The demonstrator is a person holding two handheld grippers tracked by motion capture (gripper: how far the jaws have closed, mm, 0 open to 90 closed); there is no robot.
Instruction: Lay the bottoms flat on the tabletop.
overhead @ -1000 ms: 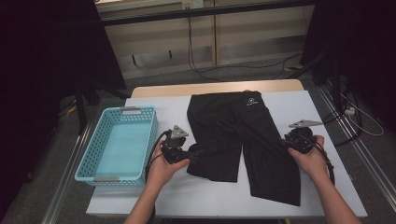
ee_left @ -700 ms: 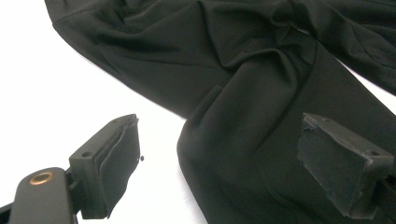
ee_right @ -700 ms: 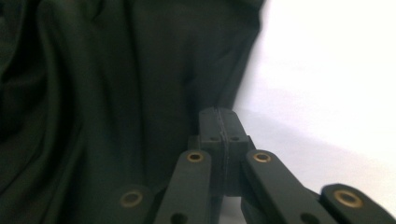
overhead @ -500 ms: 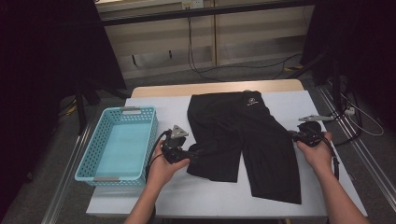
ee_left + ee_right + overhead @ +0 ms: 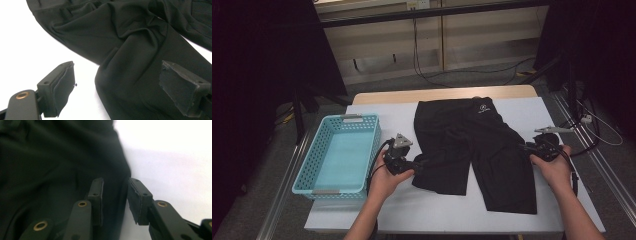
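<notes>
The shorts [image 5: 472, 145] are spread at the table's [image 5: 412, 210] middle. The left gripper [image 5: 117, 90] is held wide open, empty. The right gripper's [image 5: 115, 200] jaws, just opening, straddle the hem unpressed (a snatch risks missing the cloth).

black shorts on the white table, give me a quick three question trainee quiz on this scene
1. True or false: the black fabric shorts lie inside the light blue perforated plastic basket.
2. Which gripper has the outer edge of a shorts leg between its jaws? A) left gripper B) right gripper C) neither
3. Fill in: the basket stands on the white table to the ____ of the shorts in the high view.

Key
1. False: they lie spread on the table, beside the basket.
2. B. Its jaws have just been opening, with a gap beside the fabric edge; the left gripper's jaws stand wide over the other leg.
3. Left.
</notes>
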